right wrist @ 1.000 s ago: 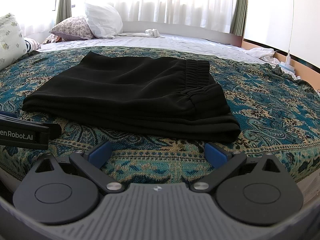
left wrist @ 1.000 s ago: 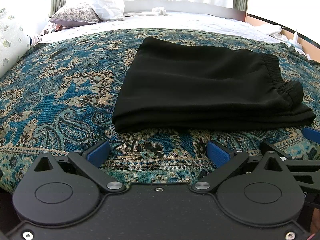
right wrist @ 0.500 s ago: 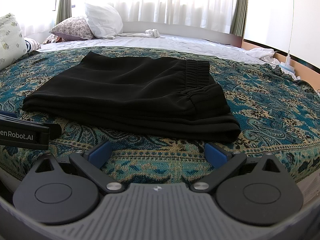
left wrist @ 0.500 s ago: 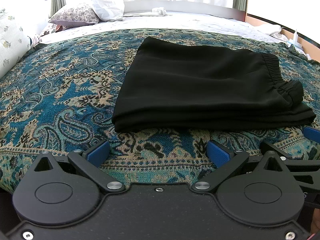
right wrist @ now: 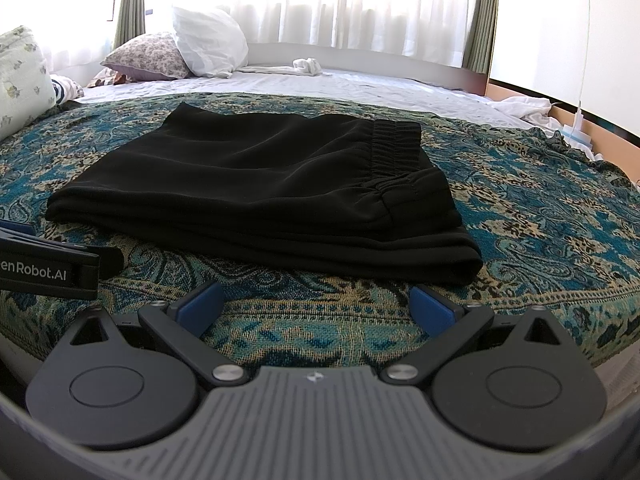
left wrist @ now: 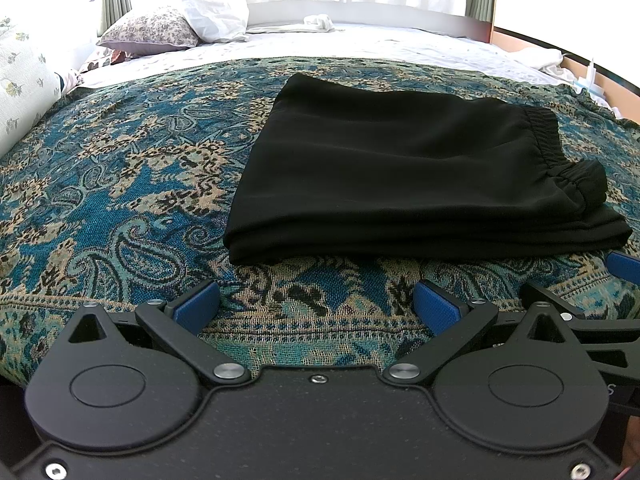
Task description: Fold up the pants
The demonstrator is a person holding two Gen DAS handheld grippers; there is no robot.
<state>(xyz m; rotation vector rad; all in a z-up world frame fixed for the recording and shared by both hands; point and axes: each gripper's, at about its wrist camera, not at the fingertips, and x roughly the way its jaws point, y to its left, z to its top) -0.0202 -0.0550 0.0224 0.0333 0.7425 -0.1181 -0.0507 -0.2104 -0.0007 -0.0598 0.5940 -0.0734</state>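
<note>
Both claws, left claw [left wrist: 316,304] and right claw [right wrist: 316,304], spread empty near folded pants' [left wrist: 408,176] front edge.

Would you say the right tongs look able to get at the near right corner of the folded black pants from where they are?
Probably yes. The right tongs are open and empty, just short of the pants, with only bare patterned bedspread between them and the near right corner. The left tongs sit off to the side, out of the way.

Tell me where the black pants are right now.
The folded black pants lie on the paisley bedspread, just beyond both open hand-held grippers, right of centre in the left wrist view, waistband toward the right.
</note>
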